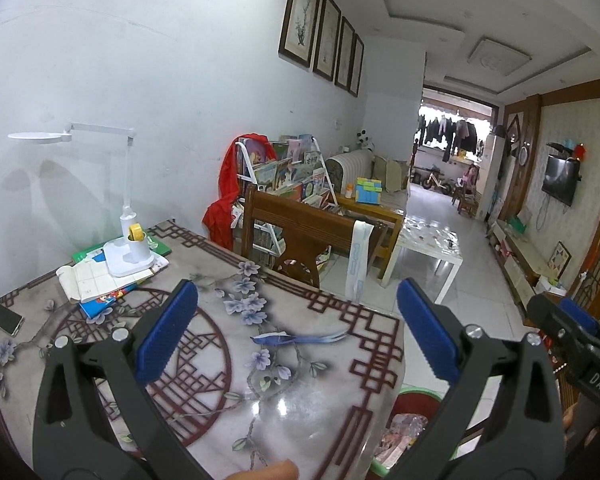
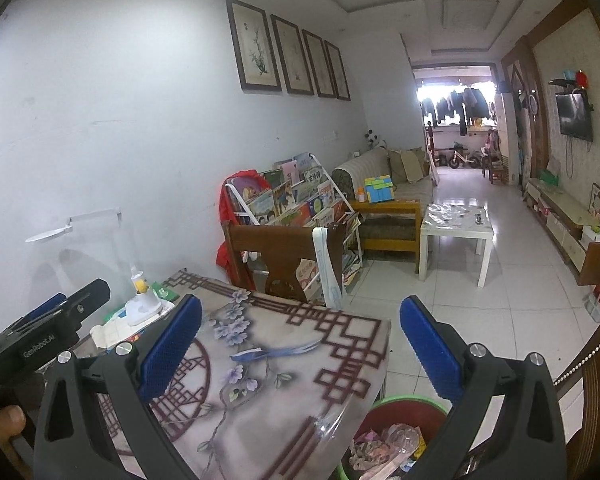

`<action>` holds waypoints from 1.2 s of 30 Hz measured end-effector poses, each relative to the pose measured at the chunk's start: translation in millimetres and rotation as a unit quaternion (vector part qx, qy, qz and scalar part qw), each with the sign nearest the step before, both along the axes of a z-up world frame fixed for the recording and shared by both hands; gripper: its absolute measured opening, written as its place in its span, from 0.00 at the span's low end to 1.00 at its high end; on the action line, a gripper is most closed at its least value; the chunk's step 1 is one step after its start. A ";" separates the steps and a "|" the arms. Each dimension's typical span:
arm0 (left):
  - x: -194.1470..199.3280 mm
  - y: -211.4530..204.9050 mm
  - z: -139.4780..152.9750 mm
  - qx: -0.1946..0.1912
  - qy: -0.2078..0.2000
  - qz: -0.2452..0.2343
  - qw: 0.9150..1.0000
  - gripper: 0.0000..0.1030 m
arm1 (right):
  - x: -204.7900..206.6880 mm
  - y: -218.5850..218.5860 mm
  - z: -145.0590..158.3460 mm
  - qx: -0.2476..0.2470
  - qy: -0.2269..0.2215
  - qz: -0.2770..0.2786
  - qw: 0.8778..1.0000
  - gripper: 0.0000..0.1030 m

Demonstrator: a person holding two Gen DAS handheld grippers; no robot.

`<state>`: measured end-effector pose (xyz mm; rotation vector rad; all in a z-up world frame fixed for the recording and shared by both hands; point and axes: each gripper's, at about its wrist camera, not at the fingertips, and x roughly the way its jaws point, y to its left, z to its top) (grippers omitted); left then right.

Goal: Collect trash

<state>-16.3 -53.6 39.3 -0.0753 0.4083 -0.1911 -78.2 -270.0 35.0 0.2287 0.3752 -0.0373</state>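
Both the left gripper [image 1: 298, 330] and right gripper [image 2: 300, 344] hang spread wide, grasping nothing, above the table [image 1: 284, 392]. The trash bin [image 2: 396, 428] beside it holds wrappers

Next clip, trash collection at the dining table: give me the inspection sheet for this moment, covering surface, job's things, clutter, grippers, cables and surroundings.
Surface: table under a flower-patterned cover, glossy near the front edge.
Job's things: bin, red inside with a green rim, on the floor by the table corner, holding wrappers; no loose trash seen on the table.
Clutter: white desk lamp standing on a stack of books; phone at the left edge.
Grippers: left hand-held gripper open, empty; right hand-held gripper open, empty.
Cables: nothing seen.
Surroundings: wooden chair, book rack, white side table, tiled floor.
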 end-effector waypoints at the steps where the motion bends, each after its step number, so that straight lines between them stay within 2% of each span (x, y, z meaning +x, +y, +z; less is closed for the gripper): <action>1: -1.3 -0.3 0.9 0.000 0.000 0.000 1.000 0.95 | -0.1 0.3 0.0 -0.001 0.001 0.000 1.000 0.93; 21: 4.2 -6.5 -1.3 0.002 0.014 -0.007 1.000 0.95 | -0.6 0.5 -11.7 0.002 0.022 -0.003 1.000 0.93; 36: 19.1 2.4 -16.7 -0.001 0.032 -0.003 0.999 0.95 | 25.1 9.5 -20.7 0.002 0.047 0.010 0.999 0.93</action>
